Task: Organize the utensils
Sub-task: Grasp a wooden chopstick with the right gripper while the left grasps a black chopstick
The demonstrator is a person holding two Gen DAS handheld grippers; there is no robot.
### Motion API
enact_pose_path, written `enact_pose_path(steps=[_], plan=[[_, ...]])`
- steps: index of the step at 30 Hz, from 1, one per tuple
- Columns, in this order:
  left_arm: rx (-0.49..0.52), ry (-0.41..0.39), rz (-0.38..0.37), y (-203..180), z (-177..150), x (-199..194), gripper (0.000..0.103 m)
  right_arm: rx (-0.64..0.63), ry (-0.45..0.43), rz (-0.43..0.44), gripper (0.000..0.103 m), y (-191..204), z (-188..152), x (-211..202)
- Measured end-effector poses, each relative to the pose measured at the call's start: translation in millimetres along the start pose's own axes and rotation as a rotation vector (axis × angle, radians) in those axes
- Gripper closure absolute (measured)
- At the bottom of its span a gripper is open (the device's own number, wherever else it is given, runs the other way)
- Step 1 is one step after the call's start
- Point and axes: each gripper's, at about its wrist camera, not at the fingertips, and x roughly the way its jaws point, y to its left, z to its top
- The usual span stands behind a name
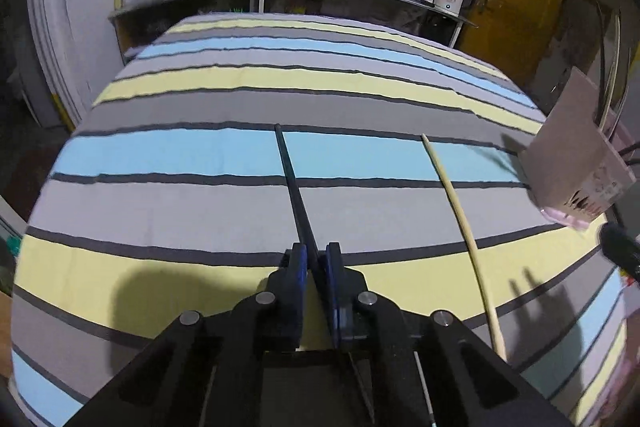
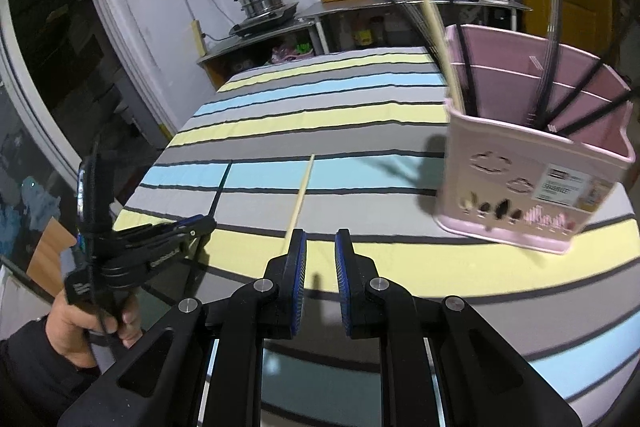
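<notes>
Between left gripper [image 1: 316, 263] pads, black chopstick [image 1: 291, 183] was clamped near its end, tip on striped bench [image 1: 160, 211]; pinch so far back risked swivel or slip. Right gripper [image 2: 321, 255] stood part open, empty, cream chopstick [image 2: 301, 195] just beside. Pink holder [image 2: 532, 187] held several chopsticks, cream and black, across compartments.

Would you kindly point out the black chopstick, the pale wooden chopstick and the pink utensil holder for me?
black chopstick [image 1: 294, 187]: left wrist view, mid-shaft, ahead of the left gripper's fingers.
pale wooden chopstick [image 1: 460, 205]: left wrist view, mid-shaft, lying on the striped cloth.
pink utensil holder [image 2: 516, 163]: right wrist view, front wall.
</notes>
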Motion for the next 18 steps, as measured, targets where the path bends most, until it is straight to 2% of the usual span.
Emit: enact_pose_path(steps=[9, 18], plan=[[-0.047, 0.000, -0.046, 14, 29, 20, 0.093, -0.030, 0.053, 0.022, 0.088, 21, 21, 63], [-0.036, -0.001, -0.038, 15, 43, 30, 0.093, -0.016, 0.099, -0.007, 0.088, 20, 39, 111]])
